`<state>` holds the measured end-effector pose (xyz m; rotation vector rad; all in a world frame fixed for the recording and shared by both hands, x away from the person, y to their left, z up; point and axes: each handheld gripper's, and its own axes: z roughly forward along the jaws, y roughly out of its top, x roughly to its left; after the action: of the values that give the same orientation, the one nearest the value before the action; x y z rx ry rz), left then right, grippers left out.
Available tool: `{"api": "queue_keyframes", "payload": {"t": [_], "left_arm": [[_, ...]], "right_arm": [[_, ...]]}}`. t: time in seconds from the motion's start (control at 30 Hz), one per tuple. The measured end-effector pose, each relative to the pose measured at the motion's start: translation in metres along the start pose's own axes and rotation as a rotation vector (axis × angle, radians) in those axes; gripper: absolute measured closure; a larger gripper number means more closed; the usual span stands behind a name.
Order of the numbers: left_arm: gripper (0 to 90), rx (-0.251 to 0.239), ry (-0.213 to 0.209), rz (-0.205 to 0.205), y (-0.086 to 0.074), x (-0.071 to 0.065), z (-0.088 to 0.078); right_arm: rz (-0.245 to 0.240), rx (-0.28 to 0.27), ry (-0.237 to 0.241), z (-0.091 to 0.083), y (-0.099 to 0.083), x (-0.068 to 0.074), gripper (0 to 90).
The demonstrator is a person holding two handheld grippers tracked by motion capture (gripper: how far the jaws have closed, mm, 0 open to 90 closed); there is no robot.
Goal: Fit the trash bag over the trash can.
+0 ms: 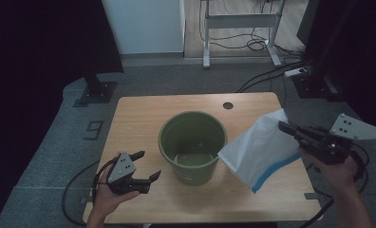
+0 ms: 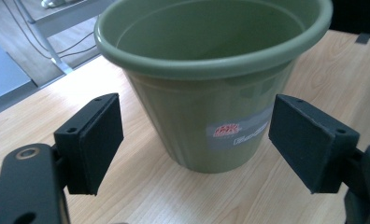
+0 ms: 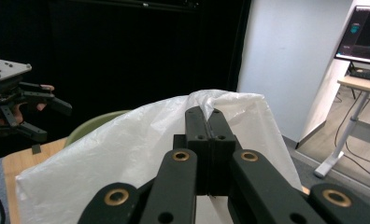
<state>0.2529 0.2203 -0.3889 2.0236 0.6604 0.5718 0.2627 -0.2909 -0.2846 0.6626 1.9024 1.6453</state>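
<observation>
On my left, I have the left hand-held gripper [image 1: 145, 167] low over the near left part of the desk [image 1: 138, 114], its jaws spread wide apart with nothing between them. Seen from the left gripper view, it [image 2: 195, 140] points at the side wall of the green plastic pot [image 2: 206, 88], which stands upright just ahead of the two pads, not touching them; a small label sits on the pot's wall.

From the high view, the pot [image 1: 193, 145] stands near the middle of the desk, its mouth open upward.

To the right of the pot hangs the white plastic bag [image 1: 259, 147] with a blue strip along its lower edge. One corner of the bag reaches the pot's right rim. My right hand-held gripper [image 1: 285, 127] has its jaws clamped together on the bag's upper edge, holding it off the desk. In the right gripper view the jaws pinch a fold of the bag [image 3: 127, 154], which drapes down in front of them.
</observation>
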Motion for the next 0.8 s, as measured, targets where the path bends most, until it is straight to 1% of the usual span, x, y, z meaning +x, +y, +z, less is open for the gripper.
{"api": "queue_keyframes", "payload": {"t": [0.1, 0.2, 0.3, 0.37, 0.43, 0.63, 0.8], "left_arm": [[18.5, -0.016, -0.008, -0.010, 0.004, 0.002, -0.003], [19.0, -0.027, -0.017, -0.009, 0.009, 0.001, -0.003], [19.1, -0.027, -0.029, 0.004, 0.016, -0.001, 0.001], [19.1, -0.022, -0.023, 0.016, 0.020, -0.003, 0.004], [19.2, -0.018, -0.030, 0.022, 0.023, -0.004, 0.007], [19.4, -0.028, -0.041, 0.018, 0.030, -0.004, 0.010], [20.8, -0.041, -0.063, 0.014, 0.035, -0.006, 0.010]], "right_arm": [[-0.010, -0.004, 0.003, 0.003, 0.008, 0.001, 89.2], [-0.023, -0.001, -0.003, 0.008, 0.015, 0.003, 89.1], [-0.027, 0.003, 0.002, 0.016, 0.019, 0.004, 89.2], [-0.027, 0.004, 0.009, 0.020, 0.021, 0.005, 89.2], [-0.031, 0.006, 0.015, 0.025, 0.022, 0.007, 89.2], [-0.037, 0.009, 0.031, 0.039, 0.033, 0.009, 89.2], [-0.044, 0.006, 0.038, 0.047, 0.045, 0.012, 89.2]]}}
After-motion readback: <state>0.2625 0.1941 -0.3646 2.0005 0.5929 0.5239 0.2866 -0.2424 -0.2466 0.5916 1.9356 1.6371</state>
